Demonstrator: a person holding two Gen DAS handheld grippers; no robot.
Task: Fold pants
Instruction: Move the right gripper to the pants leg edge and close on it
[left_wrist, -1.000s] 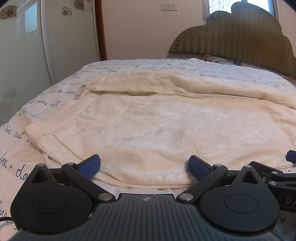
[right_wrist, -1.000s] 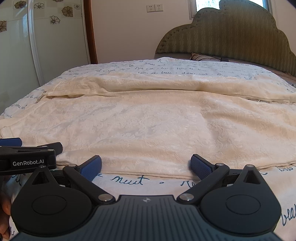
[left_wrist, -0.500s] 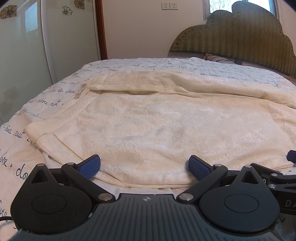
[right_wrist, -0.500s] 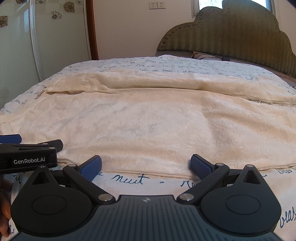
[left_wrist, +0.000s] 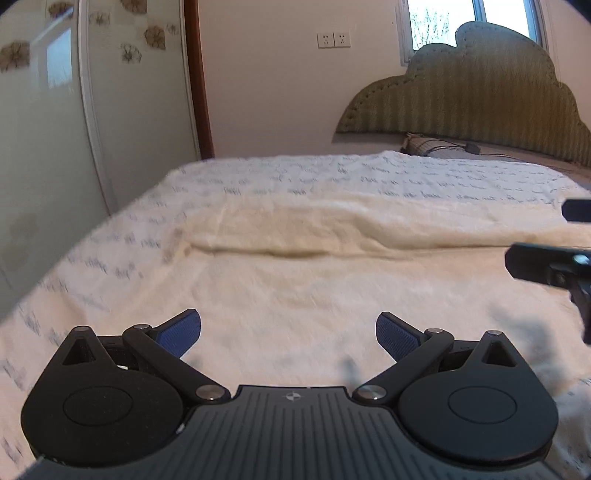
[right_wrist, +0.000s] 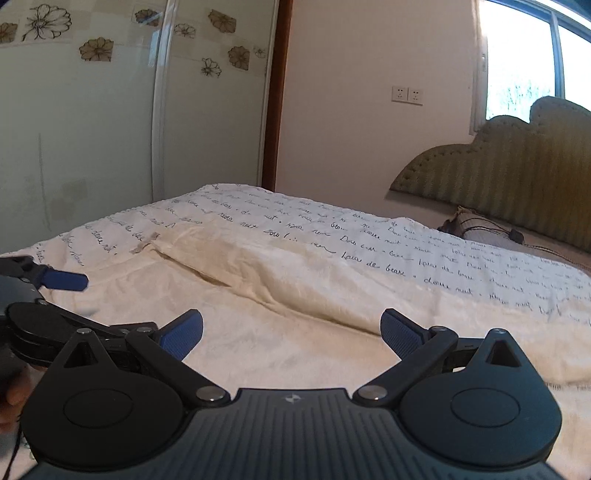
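Cream textured pants lie spread flat across the bed, one leg folded into a ridge along the far side. My left gripper hovers above the cloth, open, nothing between its blue pads. My right gripper is also open and empty above the pants. The right gripper shows at the right edge of the left wrist view. The left gripper's blue fingertip shows at the left of the right wrist view. The near hem of the pants is hidden below both grippers.
A white bedspread with script lettering covers the bed. A green padded headboard stands at the far right, a cushion with a cable below it. A floral sliding wardrobe door lines the left side. A hand shows at the lower left.
Both grippers have lifted and moved forward over the pants; the views tilted upward and the near hem dropped out of sight. Both stayed open.
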